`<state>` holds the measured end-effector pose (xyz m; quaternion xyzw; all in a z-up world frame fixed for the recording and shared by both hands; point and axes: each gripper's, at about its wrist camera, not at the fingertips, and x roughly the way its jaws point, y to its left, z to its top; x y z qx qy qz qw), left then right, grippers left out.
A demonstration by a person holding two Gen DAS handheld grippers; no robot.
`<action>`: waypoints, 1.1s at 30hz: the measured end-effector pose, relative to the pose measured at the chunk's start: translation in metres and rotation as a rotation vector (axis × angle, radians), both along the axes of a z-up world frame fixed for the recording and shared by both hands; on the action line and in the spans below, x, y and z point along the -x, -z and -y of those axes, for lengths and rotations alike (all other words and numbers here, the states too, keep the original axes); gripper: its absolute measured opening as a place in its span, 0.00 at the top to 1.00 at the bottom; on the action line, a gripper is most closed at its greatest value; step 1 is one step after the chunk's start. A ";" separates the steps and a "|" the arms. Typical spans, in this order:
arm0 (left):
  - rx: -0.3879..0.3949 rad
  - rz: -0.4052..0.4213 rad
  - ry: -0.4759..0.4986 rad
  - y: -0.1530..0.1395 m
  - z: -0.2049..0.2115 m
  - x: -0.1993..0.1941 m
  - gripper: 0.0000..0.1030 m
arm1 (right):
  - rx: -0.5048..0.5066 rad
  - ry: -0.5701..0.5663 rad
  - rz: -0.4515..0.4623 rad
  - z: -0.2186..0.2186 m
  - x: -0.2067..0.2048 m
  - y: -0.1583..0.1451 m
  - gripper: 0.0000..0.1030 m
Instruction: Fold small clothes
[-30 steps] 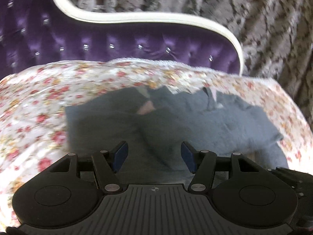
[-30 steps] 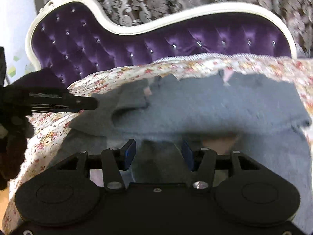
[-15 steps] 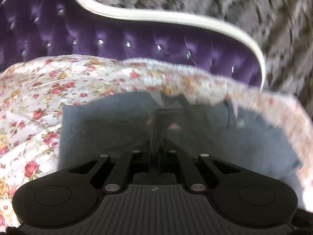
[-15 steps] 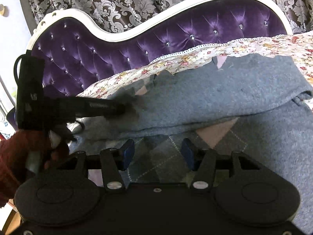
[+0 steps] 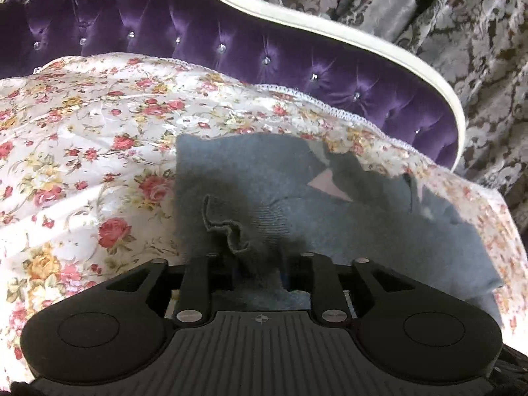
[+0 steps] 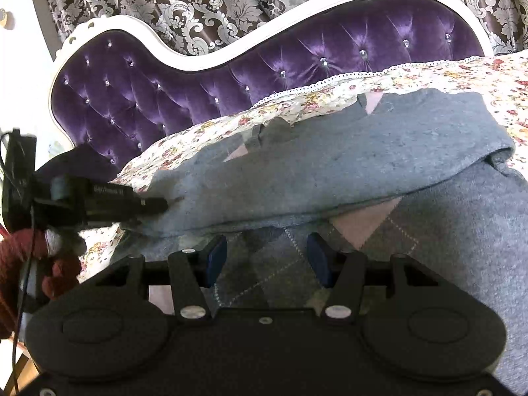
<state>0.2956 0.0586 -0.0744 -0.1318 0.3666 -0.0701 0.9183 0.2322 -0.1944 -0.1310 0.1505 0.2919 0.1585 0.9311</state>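
From my left hand-held gripper [image 5: 259,272] outward: its jaws are drawn nearly together on a bunched, ribbed edge of the grey sweater [image 5: 379,224], so I take it to be clamping that cuff or hem, the cloth puckered up just ahead of the fingertips. My right hand-held gripper [image 6: 266,260] stands wide apart with nothing between its blue pads [image 6: 217,259], hovering just over the argyle front of the sweater, near its folded edge. The sweater lies spread on the floral cover [image 5: 82,138], partly doubled over on itself, a fold running across it beyond the right gripper; the left gripper meets the sweater's left end in the right view. I judge a fold is mid-way: one edge is gripped and ready to be carried over. The next move calls for lifting that edge across the sweater and laying it flat, perhaps with the right pinning the body. Behind the sweater rises the purple headboard [image 6: 297,62], then curtains [image 6: 198,3].
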 end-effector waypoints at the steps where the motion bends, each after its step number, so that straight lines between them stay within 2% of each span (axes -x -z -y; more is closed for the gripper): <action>1: -0.003 0.003 -0.005 -0.002 -0.001 0.001 0.77 | 0.000 0.000 0.000 0.000 0.000 0.000 0.41; 4: -0.037 0.034 -0.038 -0.009 -0.005 0.007 0.76 | 0.000 0.000 -0.001 0.000 -0.001 0.000 0.41; 7: -0.124 0.073 -0.123 -0.018 -0.007 0.014 0.69 | 0.005 0.001 0.000 -0.001 -0.001 0.000 0.41; 10: -0.187 0.111 -0.157 -0.027 -0.007 0.017 0.68 | 0.010 0.002 -0.001 -0.002 -0.001 -0.001 0.41; 17: -0.129 0.162 -0.033 -0.034 0.009 0.016 0.66 | -0.057 0.060 -0.004 0.021 -0.002 -0.010 0.41; 23: -0.104 0.092 0.052 -0.013 0.026 0.005 0.64 | -0.117 0.169 0.004 0.064 -0.013 -0.017 0.40; 25: -0.109 0.080 0.060 -0.007 0.028 0.006 0.63 | -0.159 0.230 0.011 0.085 -0.018 -0.017 0.40; 28: -0.116 0.068 0.067 0.002 0.028 0.007 0.62 | -0.215 0.404 -0.015 0.121 -0.020 -0.010 0.41; 30: -0.136 0.081 0.083 0.007 0.028 0.009 0.60 | -0.237 0.482 -0.028 0.141 -0.014 -0.004 0.43; 31: -0.151 0.091 0.096 0.008 0.029 0.011 0.58 | -0.237 0.500 -0.033 0.147 -0.011 -0.004 0.39; 33: -0.196 0.117 0.118 0.012 0.035 0.014 0.56 | -0.187 0.530 -0.063 0.153 -0.005 -0.004 0.39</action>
